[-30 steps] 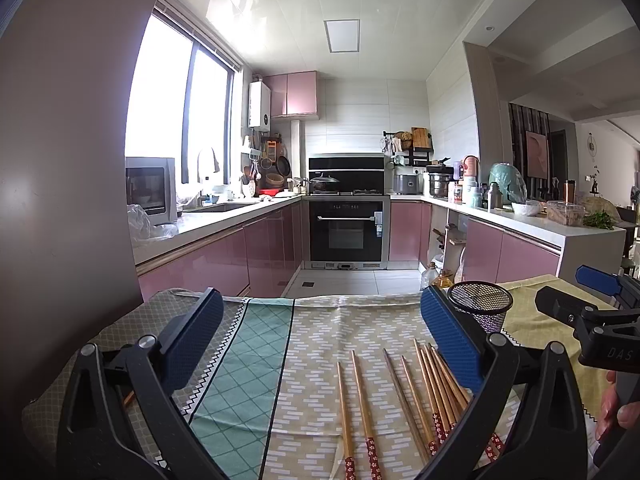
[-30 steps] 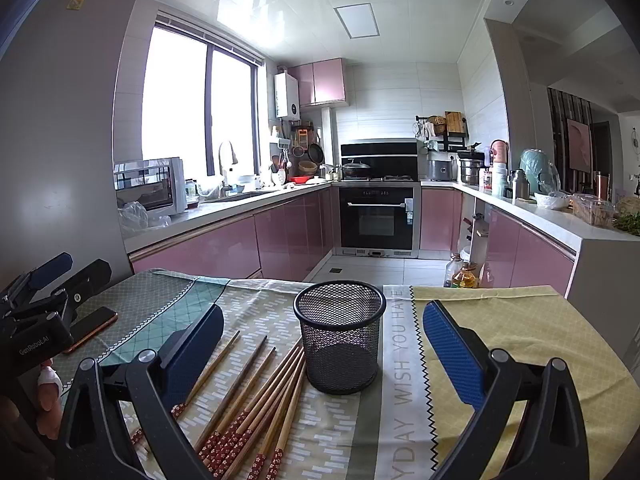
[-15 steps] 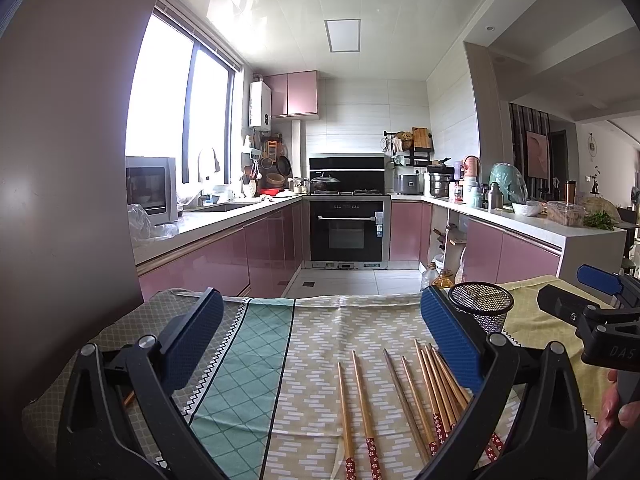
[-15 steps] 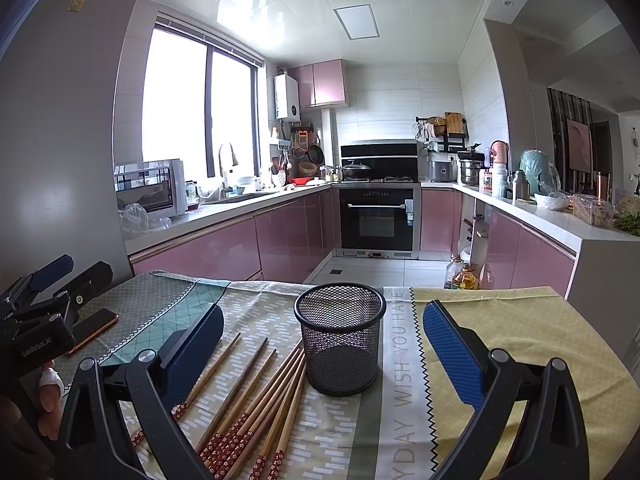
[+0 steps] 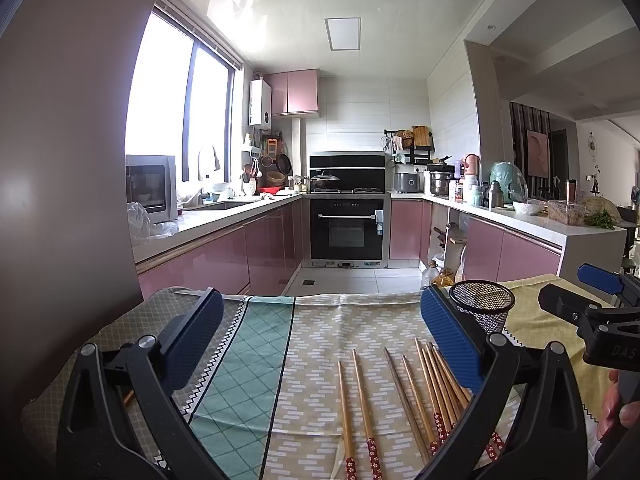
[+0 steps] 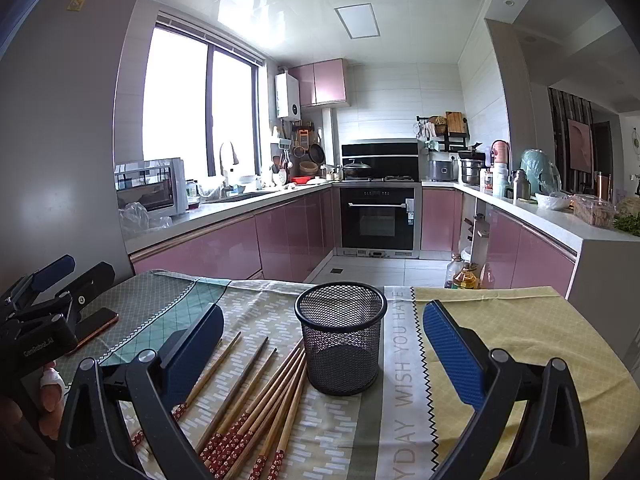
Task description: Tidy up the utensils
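Note:
Several wooden chopsticks (image 5: 420,392) with red patterned ends lie loose on the patterned tablecloth (image 5: 256,360); they also show in the right wrist view (image 6: 260,392). An empty black mesh holder (image 6: 342,340) stands upright just right of them, also seen in the left wrist view (image 5: 482,308). My left gripper (image 5: 320,340) is open and empty above the cloth, left of the chopsticks. My right gripper (image 6: 322,348) is open and empty, with the holder standing between its fingers further ahead.
A phone (image 6: 96,324) lies on the cloth at the left. The table's far edge (image 5: 336,298) drops to the kitchen floor, with oil bottles (image 6: 464,276) beyond. The yellow cloth section (image 6: 520,320) lies to the right.
Almost nothing has moved; both grippers hold steady and stay open, with only a slight drift of the views.

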Available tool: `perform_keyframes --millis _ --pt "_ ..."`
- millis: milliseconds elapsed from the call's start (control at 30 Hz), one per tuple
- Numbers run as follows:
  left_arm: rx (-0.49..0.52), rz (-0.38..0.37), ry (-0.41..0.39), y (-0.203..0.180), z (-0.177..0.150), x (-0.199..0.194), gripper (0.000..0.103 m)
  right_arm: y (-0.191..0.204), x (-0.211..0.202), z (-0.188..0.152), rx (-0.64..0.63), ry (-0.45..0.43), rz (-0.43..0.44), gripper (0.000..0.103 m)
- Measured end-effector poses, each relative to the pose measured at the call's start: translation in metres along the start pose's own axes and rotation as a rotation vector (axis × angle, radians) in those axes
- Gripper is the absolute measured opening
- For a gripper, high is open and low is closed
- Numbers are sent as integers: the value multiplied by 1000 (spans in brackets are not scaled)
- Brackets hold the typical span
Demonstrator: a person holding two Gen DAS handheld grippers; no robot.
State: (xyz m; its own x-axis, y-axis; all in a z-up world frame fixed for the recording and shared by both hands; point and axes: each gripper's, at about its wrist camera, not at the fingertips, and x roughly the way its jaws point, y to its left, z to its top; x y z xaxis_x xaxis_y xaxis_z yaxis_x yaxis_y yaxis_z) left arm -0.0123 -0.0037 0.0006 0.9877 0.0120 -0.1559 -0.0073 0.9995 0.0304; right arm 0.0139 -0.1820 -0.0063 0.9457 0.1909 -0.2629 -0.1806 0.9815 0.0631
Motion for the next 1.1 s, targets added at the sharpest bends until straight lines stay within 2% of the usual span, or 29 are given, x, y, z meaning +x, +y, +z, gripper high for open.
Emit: perform_keyframes --millis 1100 --pt "3 0 14 -1 -3 5 97 -5 2 -1 4 17 6 97"
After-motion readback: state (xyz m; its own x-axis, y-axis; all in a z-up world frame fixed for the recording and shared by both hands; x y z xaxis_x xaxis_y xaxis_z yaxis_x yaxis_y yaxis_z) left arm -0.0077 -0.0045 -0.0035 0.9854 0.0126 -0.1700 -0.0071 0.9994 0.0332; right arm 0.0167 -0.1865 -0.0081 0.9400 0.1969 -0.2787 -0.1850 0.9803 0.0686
